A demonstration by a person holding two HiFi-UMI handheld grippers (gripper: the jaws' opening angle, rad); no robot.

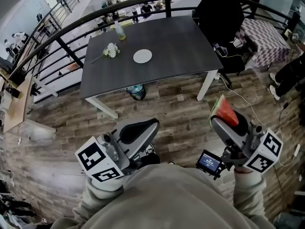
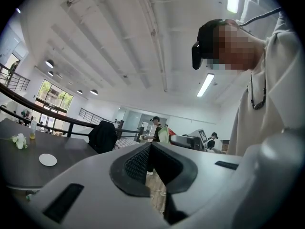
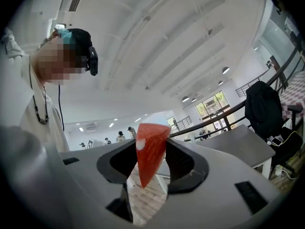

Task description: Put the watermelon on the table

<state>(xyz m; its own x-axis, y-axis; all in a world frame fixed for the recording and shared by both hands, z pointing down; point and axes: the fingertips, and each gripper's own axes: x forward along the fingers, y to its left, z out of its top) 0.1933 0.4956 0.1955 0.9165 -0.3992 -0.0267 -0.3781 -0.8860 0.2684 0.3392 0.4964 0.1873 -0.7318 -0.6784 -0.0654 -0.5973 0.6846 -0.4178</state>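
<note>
Head view: the person stands on a wood-plank floor (image 1: 181, 111), well apart from a dark grey table (image 1: 176, 39) with white legs. On the tabletop lie a round white plate (image 1: 142, 56), a small bunch of white flowers (image 1: 111, 50) to its left, and a bottle (image 1: 119, 31) of yellowish liquid near the far edge. A black jacket (image 1: 221, 13) hangs over a chair at the table's far right corner, and a curved black railing (image 1: 62, 35) runs behind. The left gripper (image 1: 151, 124) is at the lower left, held level and pointing toward the table. The right gripper (image 1: 219, 122) is at the lower right and carries the watermelon (image 1: 226, 112), a wedge with red flesh and a green rind edge that sticks up from its jaws. The watermelon is over the floor, short of the table.

Left gripper view: the two dark pads meet at their tips, so the jaws are closed together with nothing between them. Beyond them the table shows at the left with the plate and flowers on it, and the jacket is at its end.

Right gripper view: the jaws stand partly apart and press on the wedge from both sides. Its red point hangs down between the pads and its broad end rises above them. The table and the jacket lie off to the right, away from the slice.
</note>
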